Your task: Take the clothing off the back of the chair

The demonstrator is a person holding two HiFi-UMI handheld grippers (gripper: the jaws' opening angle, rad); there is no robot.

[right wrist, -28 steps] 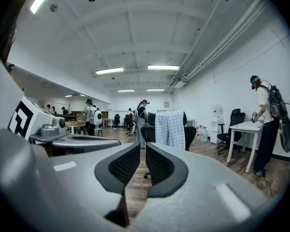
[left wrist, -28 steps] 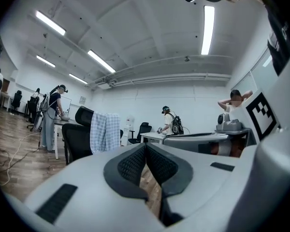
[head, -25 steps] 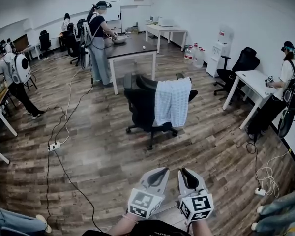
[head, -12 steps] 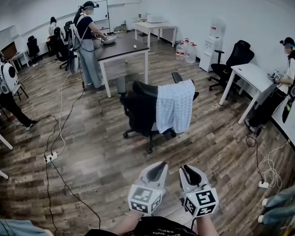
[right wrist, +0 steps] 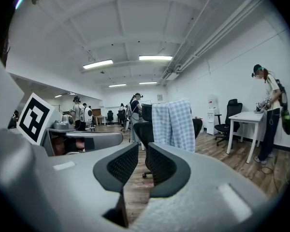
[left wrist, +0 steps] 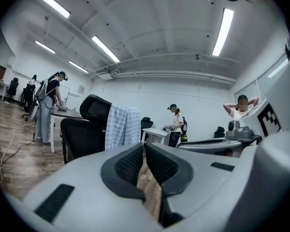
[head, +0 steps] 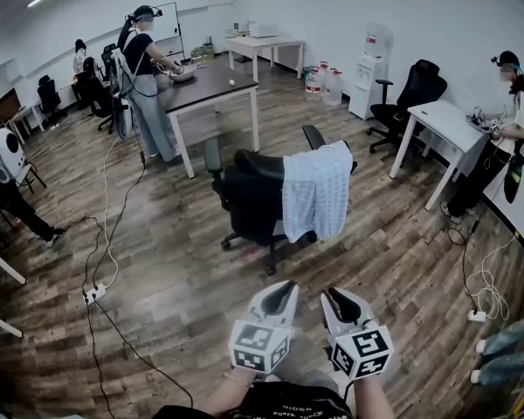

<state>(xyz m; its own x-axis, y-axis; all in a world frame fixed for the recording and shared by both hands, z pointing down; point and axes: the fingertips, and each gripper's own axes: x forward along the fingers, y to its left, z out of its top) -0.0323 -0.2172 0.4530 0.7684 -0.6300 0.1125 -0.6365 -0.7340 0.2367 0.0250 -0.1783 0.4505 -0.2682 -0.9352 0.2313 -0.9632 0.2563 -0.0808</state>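
A light blue checked piece of clothing [head: 316,190] hangs over the back of a black office chair [head: 251,195] in the middle of the room. It also shows in the left gripper view [left wrist: 121,124] and the right gripper view [right wrist: 174,122], draped on the chair [left wrist: 82,134] [right wrist: 144,124]. My left gripper [head: 278,293] [left wrist: 144,146] and right gripper [head: 336,299] [right wrist: 142,149] are side by side, low in the head view, well short of the chair and pointing at it. Both have their jaws almost together with nothing between them.
Behind the chair a person [head: 144,77] works at a dark table [head: 211,84]. To the right stands a white desk [head: 450,125] with another person [head: 506,120] and a black chair [head: 415,90]. Cables [head: 105,234] and a power strip [head: 93,295] lie on the wooden floor at left.
The chair with the clothing looks slightly larger and nearer in the head view. Both grippers have advanced together toward it, jaws unchanged.
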